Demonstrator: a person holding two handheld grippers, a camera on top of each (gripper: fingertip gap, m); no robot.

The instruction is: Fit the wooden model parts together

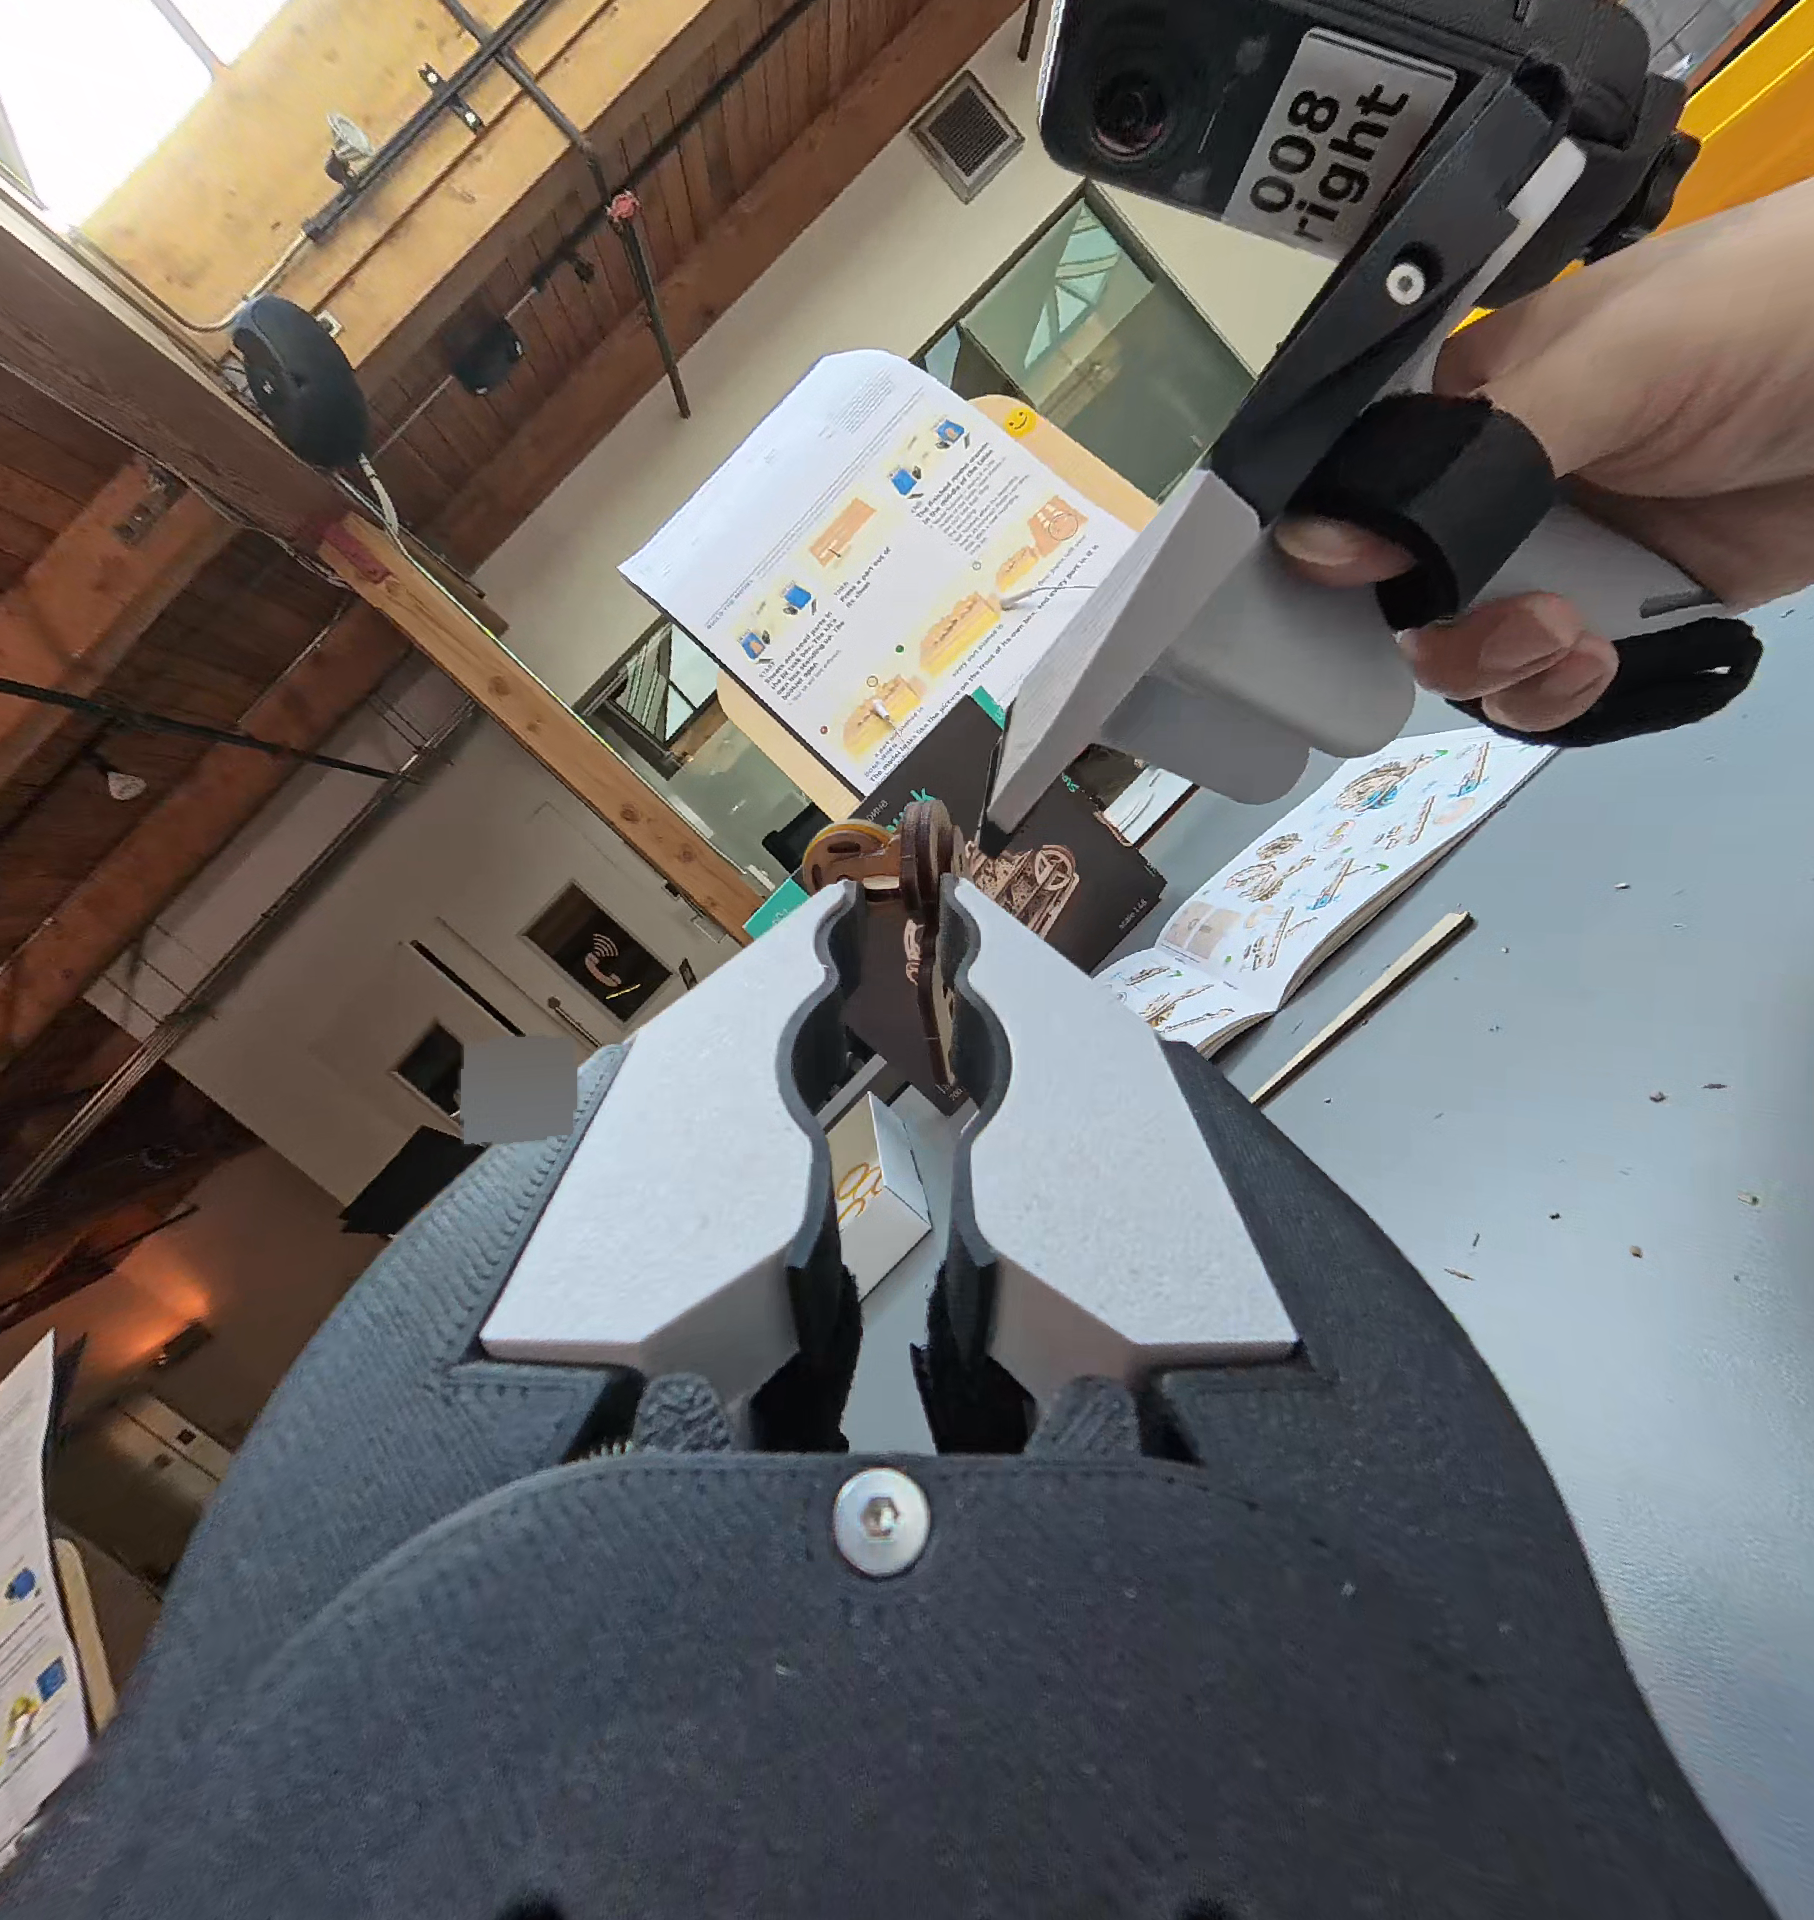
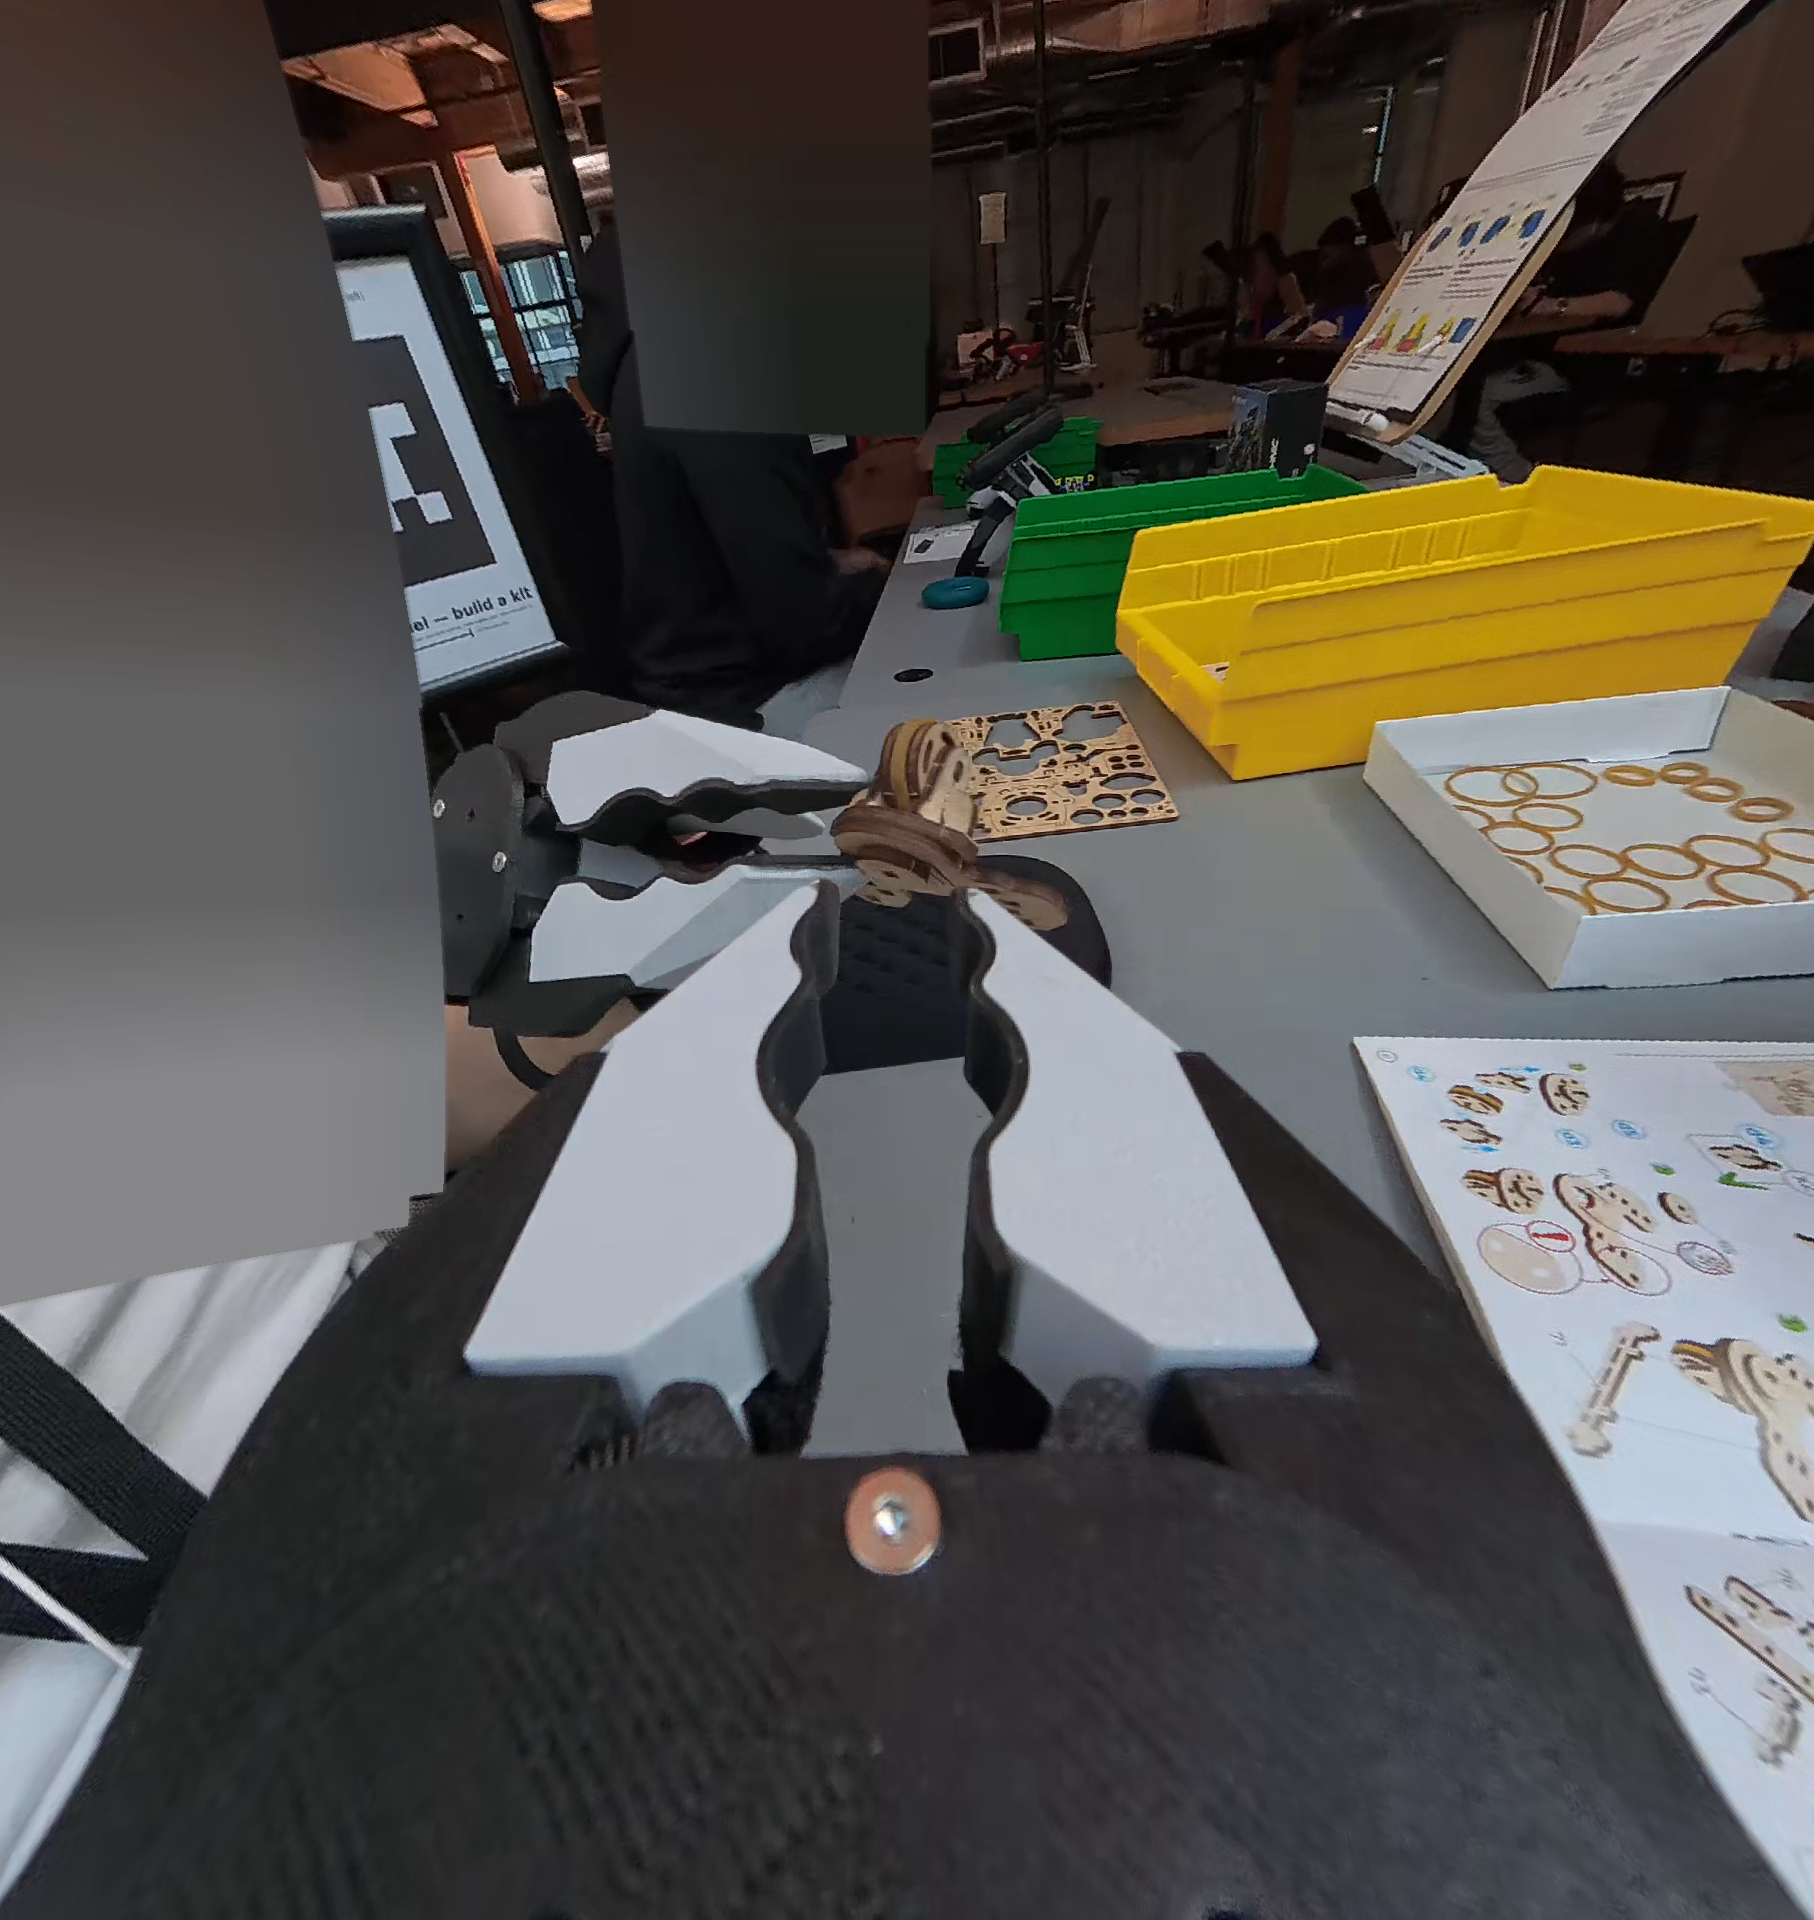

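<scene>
So the grey bench (image 2: 1246, 935) carries pretty much everything here. Biggest thing on it is the long yellow plastic bin (image 2: 1443, 613), with a green plastic bin (image 2: 1079, 561) right behind it. In front of the yellow one sits a shallow white cardboard tray (image 2: 1505, 935) full of thin wooden rings (image 2: 1651, 842), and near the right tool there's an open instruction booklet with assembly drawings (image 2: 1651, 1299). A flat laser-cut plywood sheet with the parts punched out (image 2: 1069, 779) lies further back on the bench.

The left tool (image 1: 898, 904) is clenched on a dark flat wooden model piece (image 1: 908, 977), held up off the bench, and the small round light-wood model assembly (image 2: 908, 821) sticks out past its tips.

The right tool (image 2: 898, 914) has its fingers slightly apart, tips sitting right at that assembly from below. I honestly can't tell if it's pinching the wood or just touching it. From the left wrist view the person's hand (image 1: 1661, 416) holds the right tool's handle, strapped in with black loops.
</scene>
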